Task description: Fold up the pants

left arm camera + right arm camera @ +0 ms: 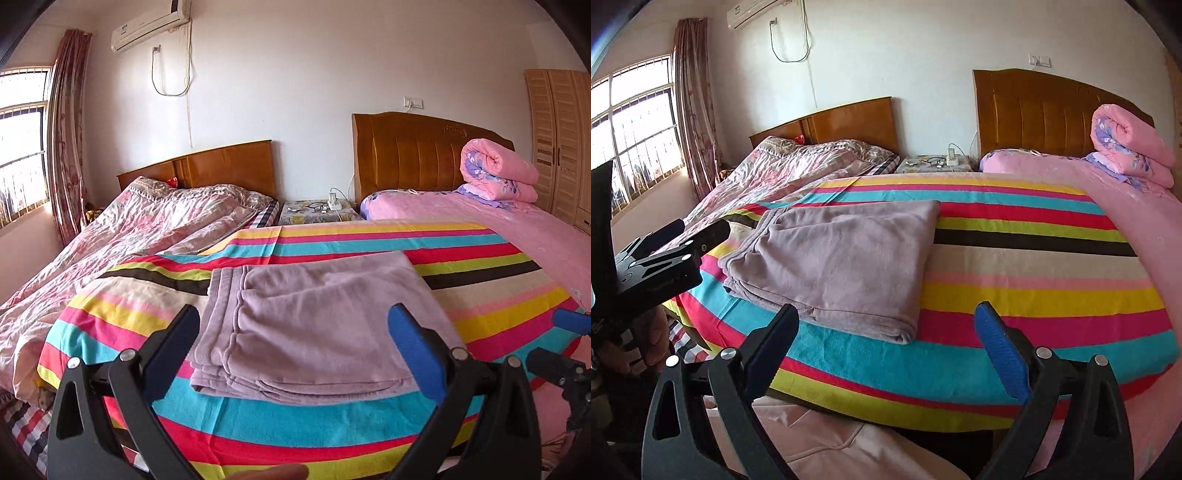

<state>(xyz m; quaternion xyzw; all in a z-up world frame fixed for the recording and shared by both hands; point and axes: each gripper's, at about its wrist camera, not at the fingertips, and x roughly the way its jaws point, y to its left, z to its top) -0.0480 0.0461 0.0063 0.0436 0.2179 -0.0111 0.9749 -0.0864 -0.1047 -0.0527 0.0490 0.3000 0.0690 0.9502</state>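
Sitting folded into a neat stack, the mauve pants (306,328) lie on the striped sheet (480,295) near its front edge, more toward the left side. Left tool (295,332) hangs just in front of the stack with its jaws spread wide, nothing between them. Right tool (886,328) is off to the right of the pants, also released and gripping nothing. Rolled pink quilt (1126,151) sits by the headboard in the far right corner of the bed.
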